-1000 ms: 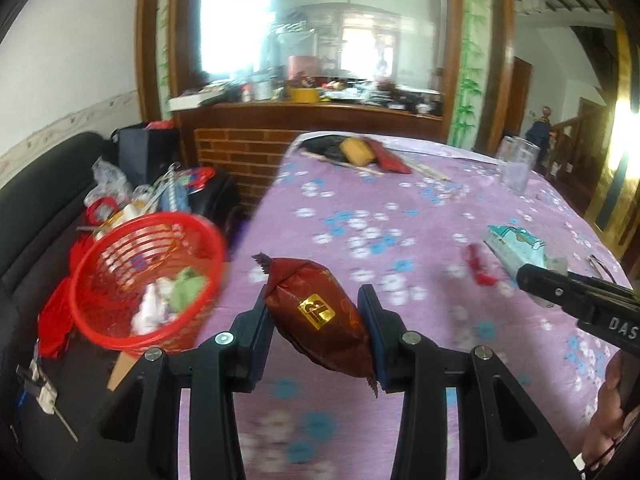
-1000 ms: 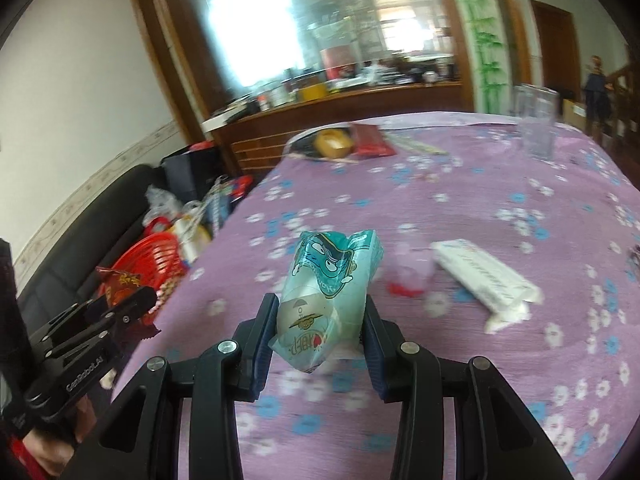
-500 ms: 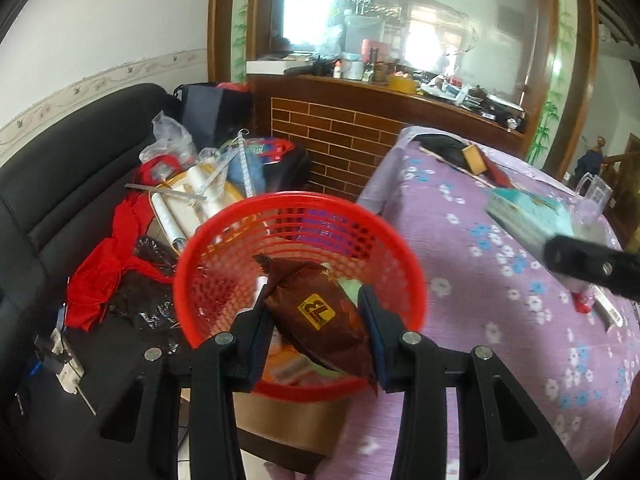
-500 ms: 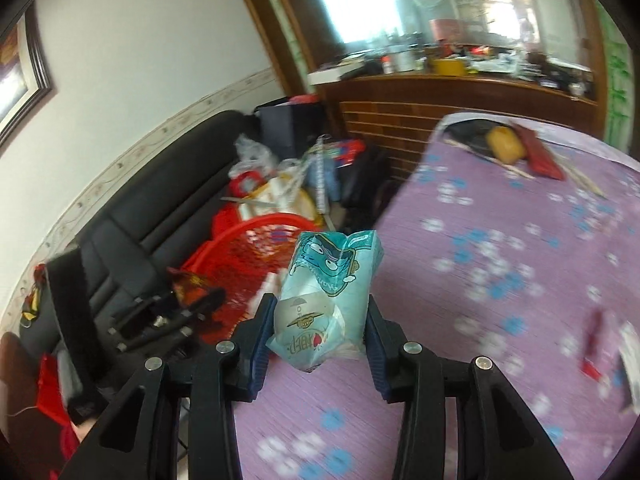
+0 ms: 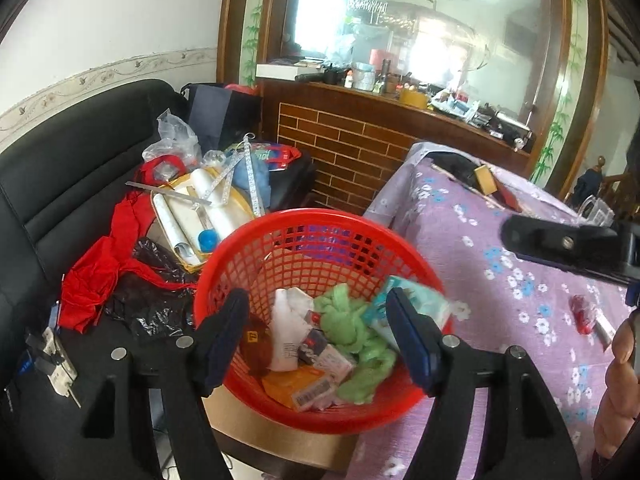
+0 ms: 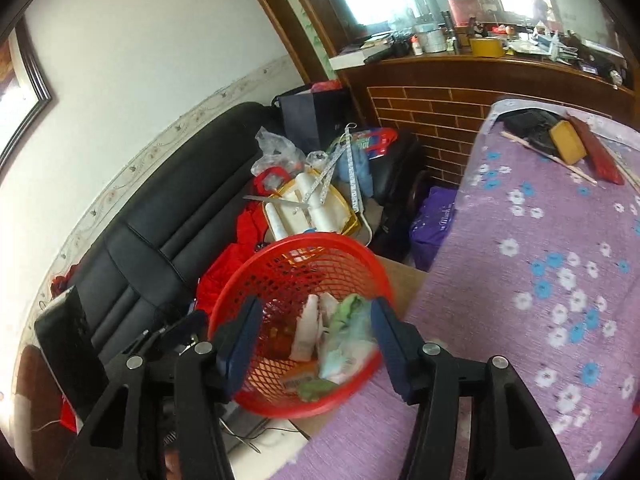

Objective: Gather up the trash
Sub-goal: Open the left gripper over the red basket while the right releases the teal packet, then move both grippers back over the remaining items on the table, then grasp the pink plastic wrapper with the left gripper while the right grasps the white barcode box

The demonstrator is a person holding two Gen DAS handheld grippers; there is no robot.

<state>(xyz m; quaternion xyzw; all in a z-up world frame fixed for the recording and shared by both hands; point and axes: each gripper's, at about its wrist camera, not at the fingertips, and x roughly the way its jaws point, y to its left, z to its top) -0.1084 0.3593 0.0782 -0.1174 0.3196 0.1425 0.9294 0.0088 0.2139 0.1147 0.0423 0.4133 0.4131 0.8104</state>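
Note:
A red mesh basket (image 5: 320,236) (image 6: 320,248) with several bits of trash stands beside the table. My left gripper (image 5: 316,342) hangs over it, jaws opening, nothing between them. The brown snack wrapper (image 5: 254,340) lies in the basket by the left finger. My right gripper (image 6: 316,346) is also above the basket, jaws opening and empty. The teal snack packet (image 6: 344,354) (image 5: 416,306) is blurred, dropping free inside the basket's right side. A green crumpled cloth (image 5: 348,324) and white paper (image 5: 290,328) lie in there too. The right gripper (image 5: 560,248) also shows at the right of the left wrist view.
The basket sits on a cardboard box (image 5: 280,436) between a cluttered black sofa (image 5: 60,184) and the purple flowered table (image 5: 500,280). A small red wrapper (image 5: 580,314) lies on the cloth. A yellow block (image 6: 568,142) and sticks lie at the table's far end.
Both grippers swung left from over the table to above the red basket. Both opened; the brown wrapper and the teal packet left the jaws and dropped into the basket.

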